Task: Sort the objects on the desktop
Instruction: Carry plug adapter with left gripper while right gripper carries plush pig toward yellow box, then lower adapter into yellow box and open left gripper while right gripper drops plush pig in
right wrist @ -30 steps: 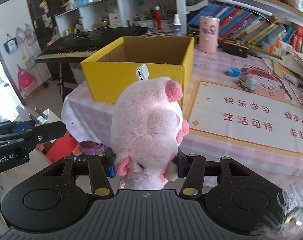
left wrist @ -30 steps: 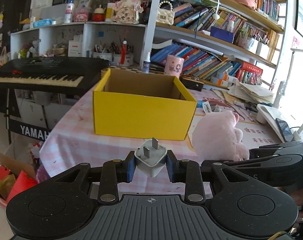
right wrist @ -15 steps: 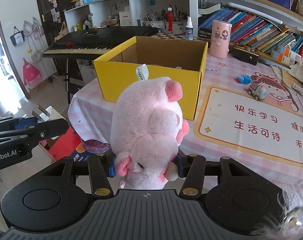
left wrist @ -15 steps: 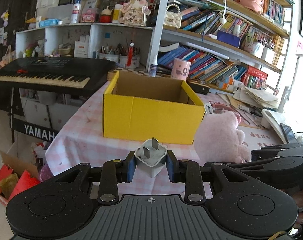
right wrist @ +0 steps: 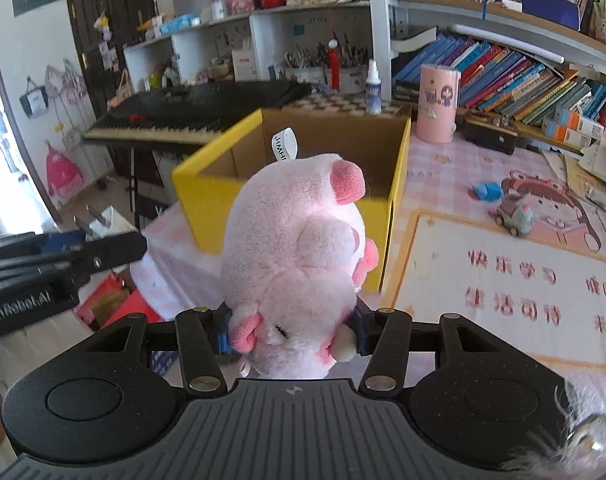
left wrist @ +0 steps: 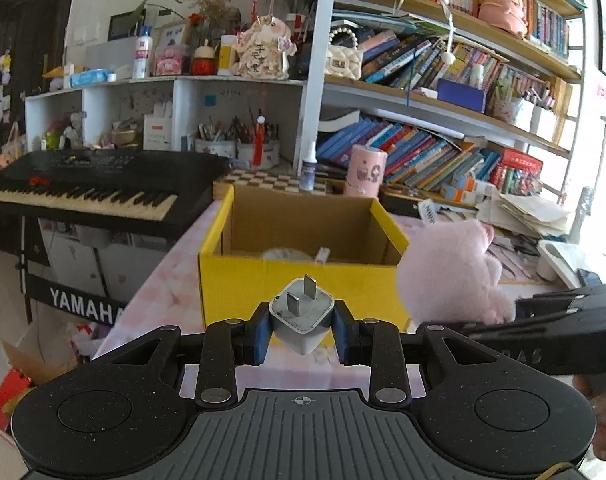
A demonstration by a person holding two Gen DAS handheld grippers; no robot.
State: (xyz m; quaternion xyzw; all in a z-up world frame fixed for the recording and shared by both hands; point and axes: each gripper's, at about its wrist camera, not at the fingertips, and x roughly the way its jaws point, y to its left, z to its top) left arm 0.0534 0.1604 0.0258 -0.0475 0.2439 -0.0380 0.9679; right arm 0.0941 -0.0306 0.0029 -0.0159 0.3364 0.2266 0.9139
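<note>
White plug adapter [left wrist: 302, 319] sits clamped in the left gripper [left wrist: 302, 334], pink plush toy [right wrist: 293, 268] clamped in the right gripper [right wrist: 293, 330], both held just short of the open yellow box [left wrist: 303, 280] on the checked bench [right wrist: 431, 168], keyboard [left wrist: 83, 192] beyond.

Box [left wrist: 303, 284] on table [left wrist: 159, 292], keyboard [left wrist: 95, 192] left, bookshelf [left wrist: 443, 152] behind

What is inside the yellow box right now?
In the left wrist view, a pale rounded object and a small light piece show just above the yellow box's front wall. That wall hides the rest of the floor.
</note>
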